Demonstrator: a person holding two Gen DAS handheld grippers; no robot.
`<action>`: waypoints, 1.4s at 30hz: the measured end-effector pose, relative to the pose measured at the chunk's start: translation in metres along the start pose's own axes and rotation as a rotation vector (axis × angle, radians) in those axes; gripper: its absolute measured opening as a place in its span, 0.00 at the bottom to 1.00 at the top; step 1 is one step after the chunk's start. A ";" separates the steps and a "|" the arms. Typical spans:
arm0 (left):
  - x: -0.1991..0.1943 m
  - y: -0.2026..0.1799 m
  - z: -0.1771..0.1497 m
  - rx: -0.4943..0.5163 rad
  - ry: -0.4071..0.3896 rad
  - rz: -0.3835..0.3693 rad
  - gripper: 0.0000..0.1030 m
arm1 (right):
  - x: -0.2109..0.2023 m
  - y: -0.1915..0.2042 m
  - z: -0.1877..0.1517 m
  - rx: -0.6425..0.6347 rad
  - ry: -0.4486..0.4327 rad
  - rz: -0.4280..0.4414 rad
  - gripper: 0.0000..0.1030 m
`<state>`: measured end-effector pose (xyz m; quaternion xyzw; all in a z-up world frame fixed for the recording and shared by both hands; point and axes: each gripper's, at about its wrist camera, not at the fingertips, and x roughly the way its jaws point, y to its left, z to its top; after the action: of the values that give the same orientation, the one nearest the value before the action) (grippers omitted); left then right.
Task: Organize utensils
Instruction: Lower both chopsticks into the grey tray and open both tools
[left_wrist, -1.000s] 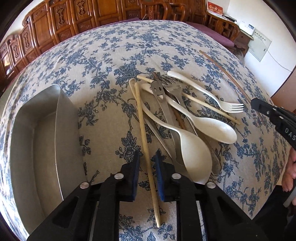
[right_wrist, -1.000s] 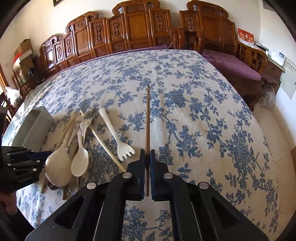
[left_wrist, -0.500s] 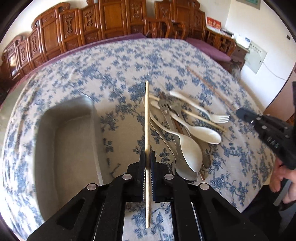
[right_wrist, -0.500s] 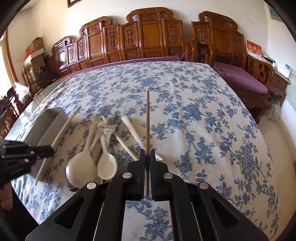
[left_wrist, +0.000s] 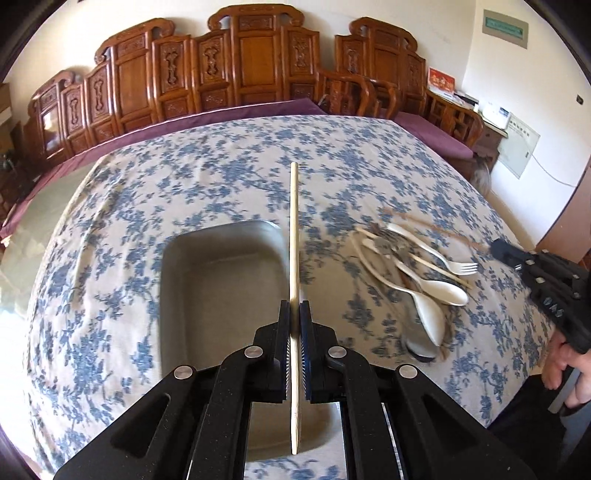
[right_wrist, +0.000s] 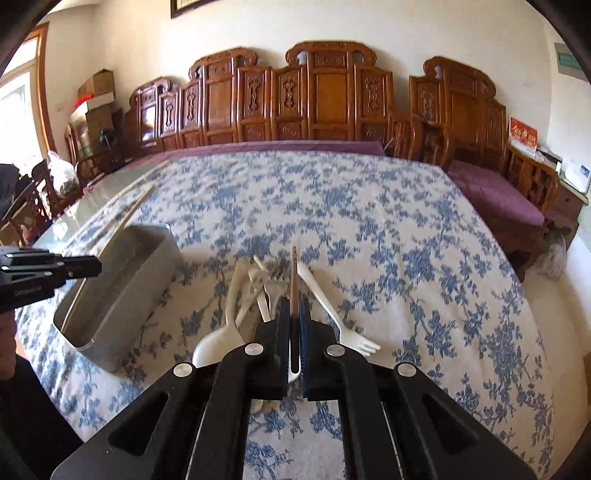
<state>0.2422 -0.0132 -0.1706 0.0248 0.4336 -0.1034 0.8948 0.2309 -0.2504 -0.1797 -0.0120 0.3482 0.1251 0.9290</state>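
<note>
Btwn tray (left_wrist: 221, 280) & fork (left_wrist: 436, 254): spoons (left_wrist: 432, 291), piled.

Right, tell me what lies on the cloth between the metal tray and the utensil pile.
Nothing: between the metal tray and the utensil pile the right wrist view shows only bare floral tablecloth.

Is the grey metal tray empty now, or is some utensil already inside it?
Empty, as far as visible. The tray shows a bare floor; the pale chopstick over its edge is held in the left gripper, not lying inside.
</note>
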 end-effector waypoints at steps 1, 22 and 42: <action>0.001 0.005 -0.001 -0.006 0.001 -0.002 0.04 | -0.003 0.001 0.001 0.002 -0.012 0.003 0.05; 0.026 0.060 -0.020 -0.074 0.086 0.014 0.05 | -0.041 0.099 0.036 -0.102 -0.073 0.110 0.05; -0.017 0.101 -0.012 -0.114 -0.029 0.034 0.05 | 0.034 0.196 0.019 -0.145 0.079 0.172 0.05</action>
<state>0.2435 0.0899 -0.1692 -0.0202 0.4252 -0.0636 0.9026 0.2205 -0.0512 -0.1747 -0.0540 0.3741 0.2288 0.8971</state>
